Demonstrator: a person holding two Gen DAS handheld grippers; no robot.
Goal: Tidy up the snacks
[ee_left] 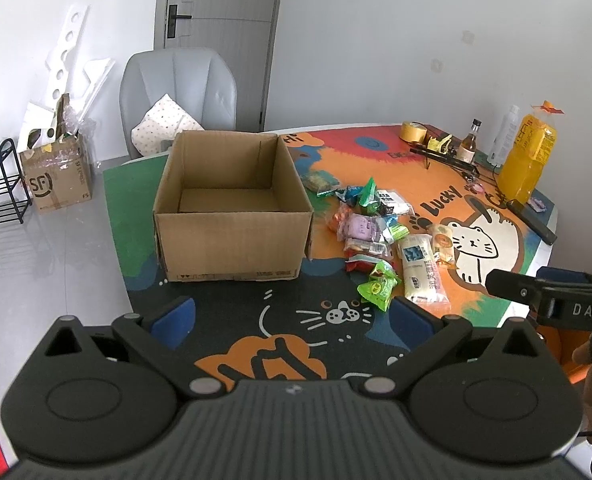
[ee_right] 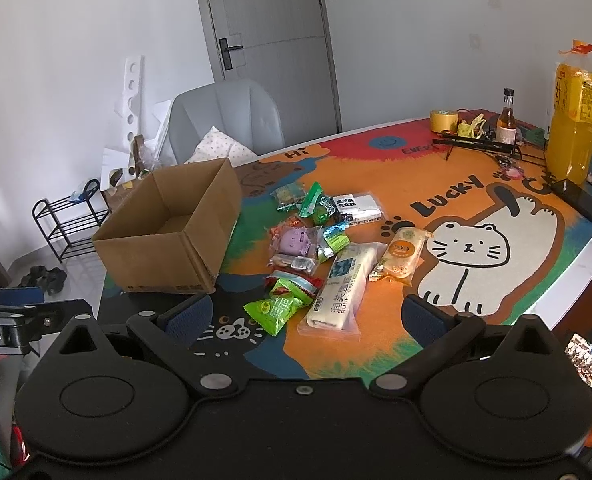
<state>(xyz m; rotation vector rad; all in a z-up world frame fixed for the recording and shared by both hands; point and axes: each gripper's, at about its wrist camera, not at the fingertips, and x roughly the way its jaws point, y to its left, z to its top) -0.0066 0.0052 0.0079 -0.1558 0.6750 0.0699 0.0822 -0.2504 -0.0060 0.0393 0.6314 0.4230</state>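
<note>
An open, empty cardboard box (ee_left: 232, 204) (ee_right: 168, 240) stands on the colourful table mat. To its right lies a heap of snack packets (ee_left: 371, 228) (ee_right: 315, 236): a bright green packet (ee_left: 377, 286) (ee_right: 278, 308), a long white packet (ee_left: 421, 268) (ee_right: 341, 284), a purple one (ee_right: 296, 242) and an orange-yellow one (ee_right: 401, 254). My left gripper (ee_left: 292, 320) hovers open over the near table edge, in front of the box. My right gripper (ee_right: 309, 316) is open just short of the green and white packets. Neither holds anything.
A tall orange drink bottle (ee_right: 573, 120), a small brown bottle (ee_right: 506, 118), a tape roll (ee_right: 444, 120) and a black rack (ee_right: 479, 145) stand at the table's far right. A grey chair (ee_left: 178, 100) sits behind the box. A phone (ee_right: 589, 360) lies at right.
</note>
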